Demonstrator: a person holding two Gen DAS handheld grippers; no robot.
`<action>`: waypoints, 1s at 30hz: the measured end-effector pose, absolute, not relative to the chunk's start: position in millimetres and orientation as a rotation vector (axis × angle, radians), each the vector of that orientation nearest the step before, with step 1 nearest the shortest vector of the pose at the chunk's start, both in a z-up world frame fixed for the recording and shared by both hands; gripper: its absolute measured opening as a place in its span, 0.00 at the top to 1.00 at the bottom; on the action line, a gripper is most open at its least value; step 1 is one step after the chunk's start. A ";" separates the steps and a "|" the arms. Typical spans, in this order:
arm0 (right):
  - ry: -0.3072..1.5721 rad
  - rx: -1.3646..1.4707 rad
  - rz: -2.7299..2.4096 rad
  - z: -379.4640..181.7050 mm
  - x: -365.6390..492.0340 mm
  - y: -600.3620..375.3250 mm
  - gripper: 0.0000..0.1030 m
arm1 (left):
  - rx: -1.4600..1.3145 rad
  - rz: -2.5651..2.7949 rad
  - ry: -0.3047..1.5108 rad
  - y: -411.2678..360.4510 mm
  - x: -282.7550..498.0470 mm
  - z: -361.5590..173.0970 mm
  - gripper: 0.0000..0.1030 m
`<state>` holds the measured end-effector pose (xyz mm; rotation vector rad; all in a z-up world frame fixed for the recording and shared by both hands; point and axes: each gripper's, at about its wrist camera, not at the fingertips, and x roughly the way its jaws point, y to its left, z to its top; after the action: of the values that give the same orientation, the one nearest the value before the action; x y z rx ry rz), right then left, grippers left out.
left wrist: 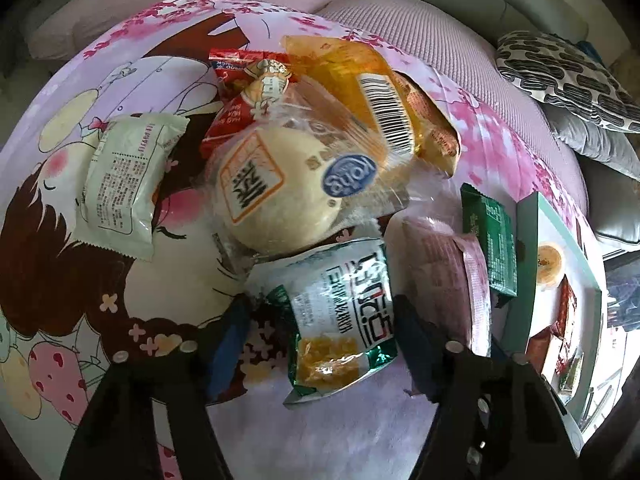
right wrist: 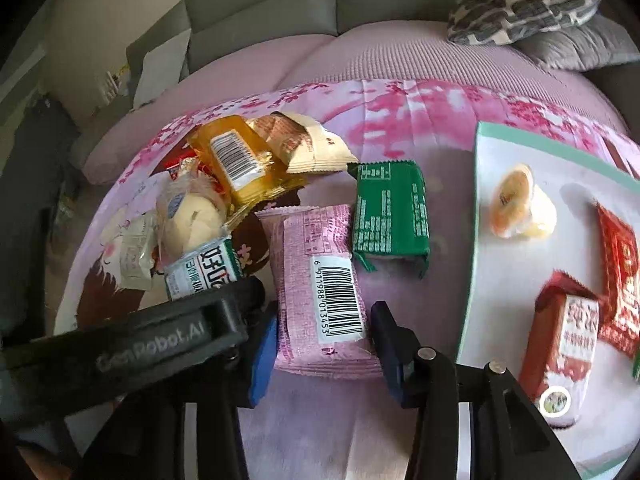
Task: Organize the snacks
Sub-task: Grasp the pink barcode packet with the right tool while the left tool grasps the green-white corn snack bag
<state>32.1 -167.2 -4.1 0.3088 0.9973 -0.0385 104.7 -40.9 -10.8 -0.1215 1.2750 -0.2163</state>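
A pile of snack packets lies on a pink cartoon-print cloth (left wrist: 60,184). My left gripper (left wrist: 320,300) points down over a white-and-green packet (left wrist: 340,304). That packet sits between the fingers: the right pad is at its edge, the left pad stands clear, so the gripper is open. My right gripper (right wrist: 325,314) straddles a pink packet (right wrist: 320,280) with a barcode, and both blue pads touch its long sides. The left gripper's black body (right wrist: 160,332) crosses the right wrist view at lower left.
A white tray with a mint rim (right wrist: 476,240) at the right holds a wrapped yellow pastry (right wrist: 516,208) and red packets (right wrist: 560,336). A green packet (right wrist: 390,216), a round bun (left wrist: 272,184), an orange packet (left wrist: 372,96) and a white packet (left wrist: 124,184) lie around. Sofa cushions (right wrist: 520,4) lie behind.
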 end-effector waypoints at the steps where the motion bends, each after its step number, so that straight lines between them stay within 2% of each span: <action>1: 1.002 0.316 -0.041 -3.8 31.1 -168.4 0.53 | -0.125 -0.220 1.271 -41.3 104.8 -10.2 0.38; 2: 1.005 0.324 -0.044 -3.3 30.0 -169.9 0.54 | -0.128 -0.224 1.270 -41.3 104.6 -9.8 0.44; 8: 1.010 0.357 -0.044 1.3 25.6 -175.6 0.54 | -0.144 -0.230 1.259 -41.2 106.0 -9.0 0.49; 15: 0.997 0.402 -0.029 8.6 20.7 -184.2 0.57 | -0.181 -0.260 1.246 -36.0 100.4 1.7 0.50; 30: 0.933 0.475 -0.016 32.0 2.4 -204.1 0.63 | -0.209 -0.305 1.099 -38.6 81.8 51.3 0.50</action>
<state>2.4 -204.1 32.0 0.4751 0.9334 -0.0156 81.8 -38.6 51.3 -0.2087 1.0993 -0.3053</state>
